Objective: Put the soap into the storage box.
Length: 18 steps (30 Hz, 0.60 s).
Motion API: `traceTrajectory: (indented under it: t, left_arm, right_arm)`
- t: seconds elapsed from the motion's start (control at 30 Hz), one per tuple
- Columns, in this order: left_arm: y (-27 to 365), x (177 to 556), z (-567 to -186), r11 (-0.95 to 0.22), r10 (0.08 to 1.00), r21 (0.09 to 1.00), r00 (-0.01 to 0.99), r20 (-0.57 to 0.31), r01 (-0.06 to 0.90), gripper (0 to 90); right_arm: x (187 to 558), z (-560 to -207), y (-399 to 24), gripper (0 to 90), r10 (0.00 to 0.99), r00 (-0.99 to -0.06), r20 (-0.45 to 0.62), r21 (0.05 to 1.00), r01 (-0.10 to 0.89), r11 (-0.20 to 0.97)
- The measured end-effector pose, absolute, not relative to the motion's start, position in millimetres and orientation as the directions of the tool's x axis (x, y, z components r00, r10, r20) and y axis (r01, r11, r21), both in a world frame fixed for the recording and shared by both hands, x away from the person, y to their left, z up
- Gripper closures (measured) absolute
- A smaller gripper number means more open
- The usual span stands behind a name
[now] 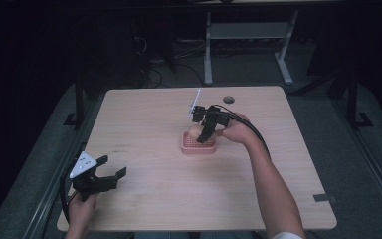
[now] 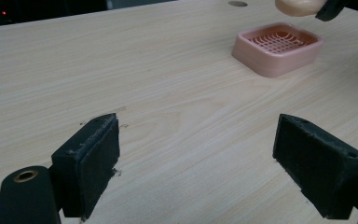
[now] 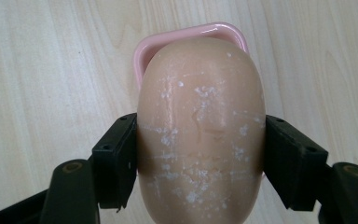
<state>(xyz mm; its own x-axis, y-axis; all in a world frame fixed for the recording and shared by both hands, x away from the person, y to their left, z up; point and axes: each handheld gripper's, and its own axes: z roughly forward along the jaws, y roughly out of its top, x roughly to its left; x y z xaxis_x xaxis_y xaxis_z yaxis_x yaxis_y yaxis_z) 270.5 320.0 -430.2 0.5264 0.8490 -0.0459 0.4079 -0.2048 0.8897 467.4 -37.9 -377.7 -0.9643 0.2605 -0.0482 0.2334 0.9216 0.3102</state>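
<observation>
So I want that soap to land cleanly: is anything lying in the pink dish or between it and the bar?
Nothing visible does. The right gripper holds the soap bar just above the pink soap dish, whose ribbed inside looks bare in the left gripper view. The left gripper stands open, well away.

No words, labels, brand names or numbers can be read anywhere. A few faint dark marks sit on the tabletop (image 1: 278, 164), too small to make out.
</observation>
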Motion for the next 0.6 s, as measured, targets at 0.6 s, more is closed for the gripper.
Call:
traceTrajectory:
  t: [0.6]
  left_arm:
    - [320.9,269.7,-429.8,-0.206,0.852,0.888,0.522,-0.045,0.411,14.3]
  right_arm:
    - [478.0,-401.7,-25.8,31.9,0.258,-0.966,-0.012,0.264,0.246,0.933]
